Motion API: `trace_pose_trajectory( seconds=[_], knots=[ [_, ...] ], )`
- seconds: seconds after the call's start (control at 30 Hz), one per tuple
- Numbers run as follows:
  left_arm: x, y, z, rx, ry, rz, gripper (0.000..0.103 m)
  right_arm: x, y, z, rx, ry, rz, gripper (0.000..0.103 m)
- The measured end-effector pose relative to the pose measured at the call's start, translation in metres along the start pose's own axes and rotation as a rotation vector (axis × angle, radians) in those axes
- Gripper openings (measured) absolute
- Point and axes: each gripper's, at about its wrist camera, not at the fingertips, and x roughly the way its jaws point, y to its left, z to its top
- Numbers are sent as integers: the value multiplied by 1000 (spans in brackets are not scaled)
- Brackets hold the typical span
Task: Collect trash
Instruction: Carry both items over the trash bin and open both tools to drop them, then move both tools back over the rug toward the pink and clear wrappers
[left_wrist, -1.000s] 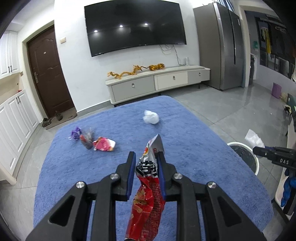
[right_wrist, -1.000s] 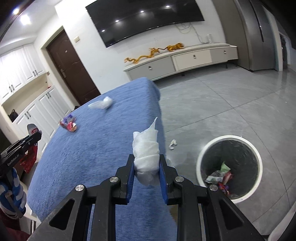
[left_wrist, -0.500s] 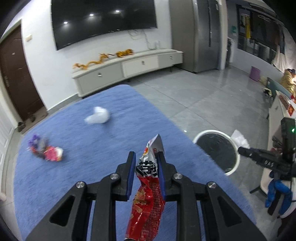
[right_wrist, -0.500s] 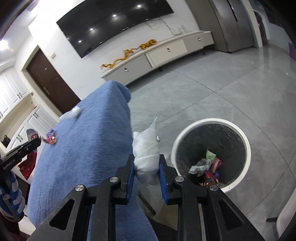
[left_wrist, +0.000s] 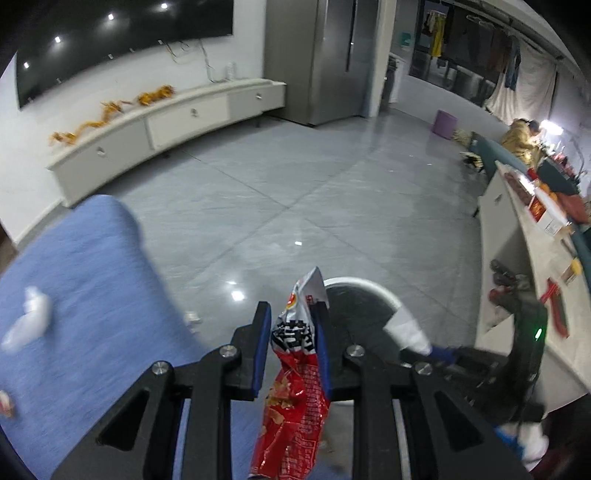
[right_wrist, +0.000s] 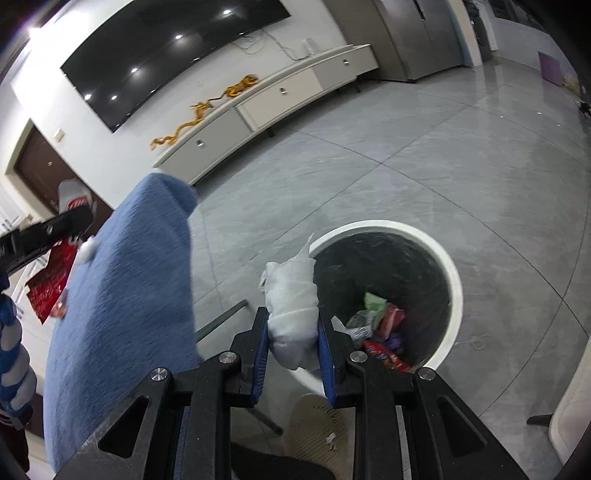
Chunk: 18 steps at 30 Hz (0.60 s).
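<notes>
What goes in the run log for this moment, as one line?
left gripper: shut on red snack wrapper | right gripper: shut on white tissue wad | white bin: on floor, trash inside | table: litter left

Red wrapper (left_wrist: 295, 398), white tissue (right_wrist: 291, 314)

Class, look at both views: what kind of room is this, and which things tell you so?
Most likely a home living room: a wall-mounted television, a long low media cabinet beneath it, and a tall fridge nearby.
</notes>
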Motion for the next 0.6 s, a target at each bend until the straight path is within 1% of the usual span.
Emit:
trace_pose_trajectory(
  seconds=[0.03, 0.1, 0.23, 0.27, 0.33, 0.37, 0.4, 0.5, 0.6],
  knots=[
    [11, -4, 8, -13, 8, -29, 22, 1, -4, 3, 7, -1, -9, 23],
    [25, -11, 17, -20, 10, -62, 23, 5, -13, 8, 22, 1, -20, 25],
    [53, -23, 29, -14, 42, -113, 23, 12, -26, 13, 35, 8, -46, 25],
    [58, -26, 31, -11, 51, -121, 25, 15, -29, 15, 39, 10, -54, 25],
    [70, -32, 35, 0, 65, -127, 40, 18, -32, 16, 48, 13, -67, 25],
    [74, -34, 36, 0, 66, -125, 54, 20, -34, 16, 52, 15, -73, 27],
    [79, -37, 37, -3, 65, -123, 60, 22, -35, 17, 56, 15, -78, 31],
    [88, -40, 39, -17, 79, -135, 60, 25, -39, 17, 63, 17, -96, 40],
    [88, -43, 37, -10, 78, -130, 60, 26, -40, 18, 66, 21, -105, 43]
  ],
)
